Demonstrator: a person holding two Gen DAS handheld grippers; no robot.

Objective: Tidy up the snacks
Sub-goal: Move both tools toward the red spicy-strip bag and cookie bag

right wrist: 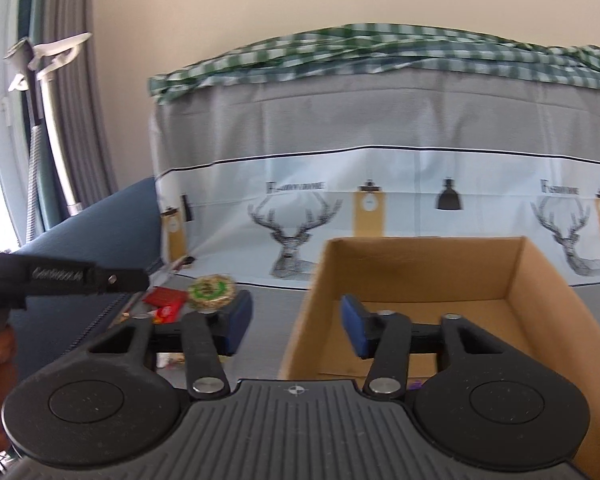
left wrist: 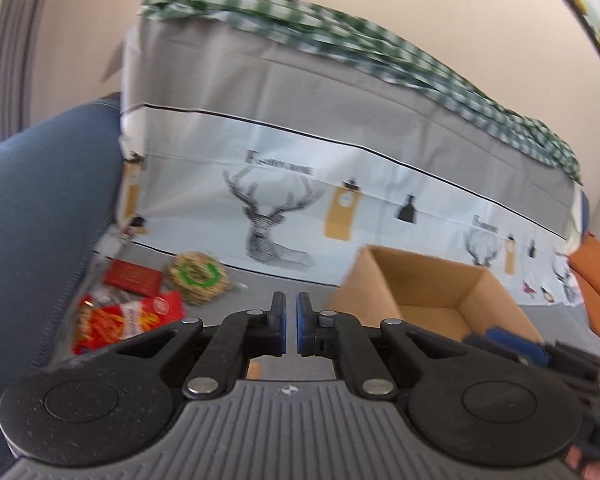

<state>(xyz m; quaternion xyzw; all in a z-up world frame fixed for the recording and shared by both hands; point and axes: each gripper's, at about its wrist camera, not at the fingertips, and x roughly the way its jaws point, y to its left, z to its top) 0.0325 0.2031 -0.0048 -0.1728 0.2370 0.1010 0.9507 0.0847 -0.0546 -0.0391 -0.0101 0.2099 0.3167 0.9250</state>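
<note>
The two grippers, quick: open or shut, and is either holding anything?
Left gripper: shut, holding nothing.
Right gripper: open, holding nothing.

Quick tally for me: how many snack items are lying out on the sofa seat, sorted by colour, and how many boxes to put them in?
Red flat packet: 1
Red and orange bag: 1
Round yellow pack with green ring: 1
Cardboard box, open, nothing visible inside: 1
Total: 3 snacks clearly seen, plus 1 box. More small items may lie beside the red and orange bag; too blurred to count.
</note>
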